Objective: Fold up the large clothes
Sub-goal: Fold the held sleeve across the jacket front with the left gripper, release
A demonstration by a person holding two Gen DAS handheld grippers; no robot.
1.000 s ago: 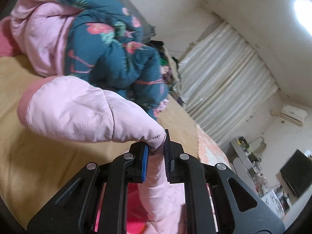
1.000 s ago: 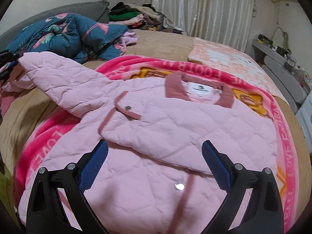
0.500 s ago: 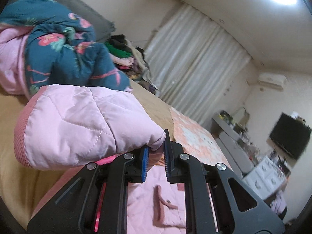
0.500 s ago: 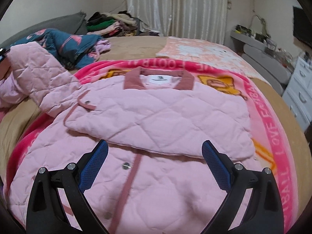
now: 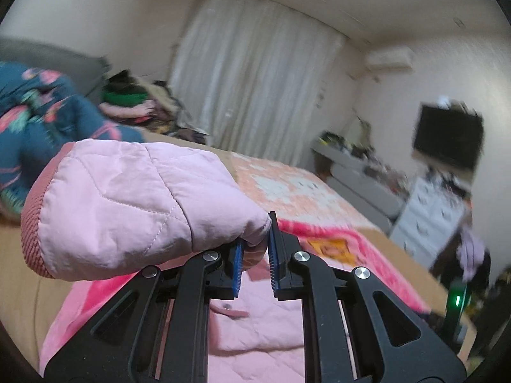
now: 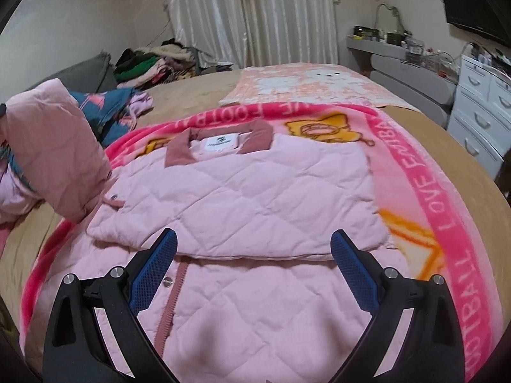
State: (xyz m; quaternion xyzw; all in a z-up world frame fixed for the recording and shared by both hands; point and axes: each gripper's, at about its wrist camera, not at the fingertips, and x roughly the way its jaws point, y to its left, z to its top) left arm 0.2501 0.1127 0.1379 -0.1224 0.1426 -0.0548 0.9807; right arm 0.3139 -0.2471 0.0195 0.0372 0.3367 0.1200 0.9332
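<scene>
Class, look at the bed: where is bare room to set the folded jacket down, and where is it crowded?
Free: the tan bedspread between the pink blanket and the clothes pile, and the peach mat beyond the blanket. Crowded: the left edge, with the blue floral quilt and the raised sleeve.

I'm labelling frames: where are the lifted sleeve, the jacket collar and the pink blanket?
lifted sleeve (image 5: 127, 204): left wrist view, quilted cuff end.
jacket collar (image 6: 180, 153): right wrist view, left flap.
pink blanket (image 6: 447, 210): right wrist view, lettered border.
</scene>
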